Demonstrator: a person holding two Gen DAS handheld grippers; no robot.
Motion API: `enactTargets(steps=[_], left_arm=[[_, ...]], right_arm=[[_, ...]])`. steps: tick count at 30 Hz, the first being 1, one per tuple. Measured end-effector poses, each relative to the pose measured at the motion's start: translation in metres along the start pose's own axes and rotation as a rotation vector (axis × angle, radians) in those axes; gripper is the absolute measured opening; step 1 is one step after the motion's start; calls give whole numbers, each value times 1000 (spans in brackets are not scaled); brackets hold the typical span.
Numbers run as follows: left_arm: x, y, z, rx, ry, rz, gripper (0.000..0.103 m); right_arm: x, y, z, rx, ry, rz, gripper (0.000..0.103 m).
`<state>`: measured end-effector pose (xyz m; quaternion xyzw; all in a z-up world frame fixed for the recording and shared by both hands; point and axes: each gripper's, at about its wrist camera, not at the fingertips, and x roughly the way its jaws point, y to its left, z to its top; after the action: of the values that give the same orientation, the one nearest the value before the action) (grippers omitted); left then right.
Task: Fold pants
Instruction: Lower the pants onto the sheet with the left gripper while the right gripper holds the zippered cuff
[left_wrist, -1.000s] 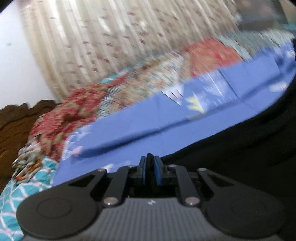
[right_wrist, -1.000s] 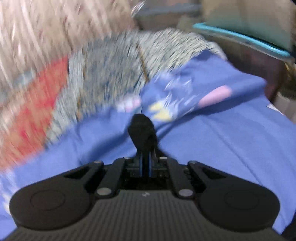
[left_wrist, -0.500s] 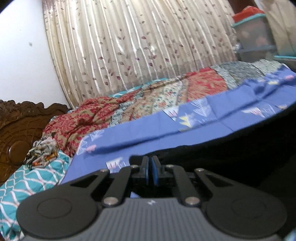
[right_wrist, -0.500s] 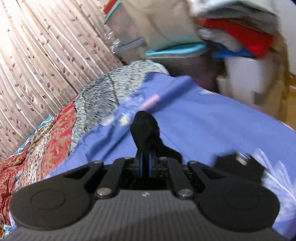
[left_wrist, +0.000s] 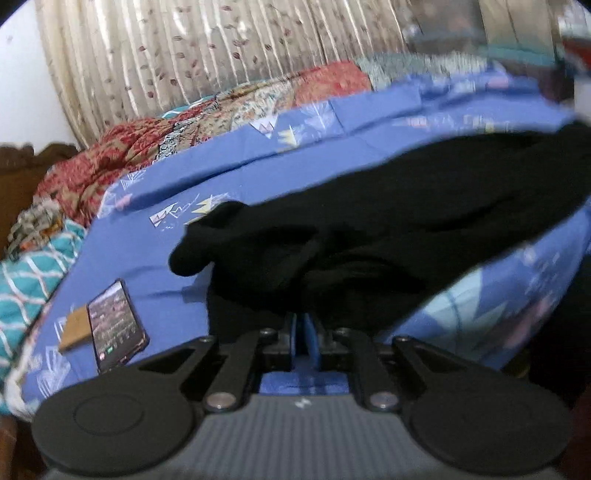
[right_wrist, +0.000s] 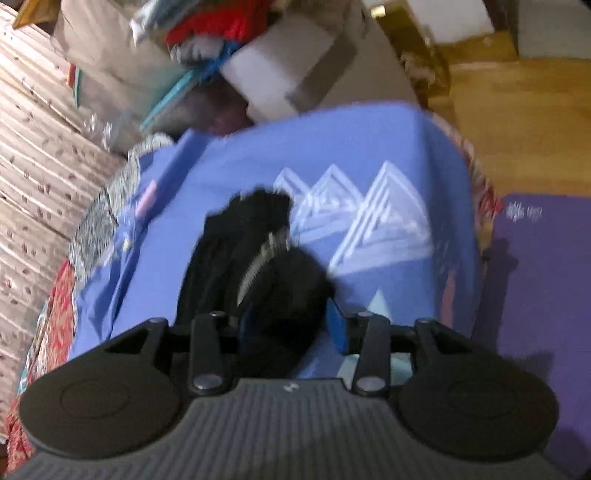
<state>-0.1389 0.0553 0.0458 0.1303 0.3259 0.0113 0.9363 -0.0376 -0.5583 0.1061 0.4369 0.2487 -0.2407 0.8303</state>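
My left fingers (left_wrist: 303, 325) stayed pinched on the black pants (left_wrist: 406, 221), which lay bunched on the blue bedsheet (left_wrist: 147, 258) beside a phone (left_wrist: 114, 325). My right fingers (right_wrist: 291, 328) had just been spreading, pants between them, unpressed.

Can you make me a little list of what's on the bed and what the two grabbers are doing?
bed cover: blue sheet with white triangle prints
pants: black pants lying across the sheet
left gripper: nearly shut, at the pants' near edge
right gripper: jaws have just been opening, black cloth between them, no longer pinched
phone: lying on the sheet, screen lit
behind the bed: cream curtain
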Motion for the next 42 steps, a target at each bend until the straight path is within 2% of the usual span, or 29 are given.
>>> enactTargets(steps=[2, 3, 4, 5, 7, 9, 12, 14, 15, 16, 17, 19, 20, 24, 27, 30, 32, 33, 34, 39, 40, 42], left_arm=[[-9, 25, 9, -92, -22, 9, 20], [-11, 38, 15, -153, -25, 18, 29], [-9, 52, 21, -215, -21, 21, 37], [-6, 67, 28, -289, -11, 18, 41], [8, 93, 42, -435, 35, 15, 63], [24, 110, 49, -546, 88, -9, 67], [55, 124, 54, -700, 187, -87, 72], [72, 124, 55, -757, 238, -108, 64], [78, 120, 55, -757, 251, -113, 43], [82, 116, 55, -743, 259, -112, 14], [85, 108, 56, -716, 274, -107, 7], [87, 97, 60, -669, 283, -67, 7], [86, 91, 62, -640, 281, -47, 7], [74, 82, 65, -625, 285, -18, 7], [65, 78, 64, -652, 272, -1, 7], [62, 73, 60, -664, 272, 9, 7], [64, 69, 57, -651, 286, 18, 7], [65, 67, 57, -643, 291, 21, 7], [66, 66, 57, -639, 292, 22, 7], [69, 68, 59, -615, 296, 7, 8], [70, 68, 59, -612, 298, 4, 8], [72, 67, 59, -608, 298, -2, 8]], right_arm=[[-11, 12, 6, -50, -73, -2, 45], [-15, 16, 8, -90, -97, 8, 45], [-17, 25, 8, -150, -111, 20, 45], [-16, 34, 8, -204, -111, 26, 45], [-8, 55, 5, -319, -110, 23, 45], [1, 65, 1, -418, -108, 3, 45], [29, 73, -1, -568, -84, -76, 49], [50, 71, -2, -634, -47, -133, 50], [61, 69, -2, -650, -11, -145, 49], [71, 67, -4, -664, 22, -150, 38], [70, 62, -6, -678, 28, -150, 34], [51, 53, -13, -701, -22, -132, 22], [43, 54, -15, -703, -54, -128, 20], [8, 66, -16, -728, -231, -73, 19], [16, 87, -6, -761, -301, -64, 19], [64, 98, -1, -789, -230, -142, 22], [100, 92, 0, -776, -123, -182, 28], [111, 87, -1, -768, -107, -186, 38], [114, 81, 0, -742, -110, -188, 42], [68, 55, 13, -483, -175, -67, 45], [53, 46, 14, -433, -167, -19, 46], [30, 31, 12, -342, -96, 98, 46]])
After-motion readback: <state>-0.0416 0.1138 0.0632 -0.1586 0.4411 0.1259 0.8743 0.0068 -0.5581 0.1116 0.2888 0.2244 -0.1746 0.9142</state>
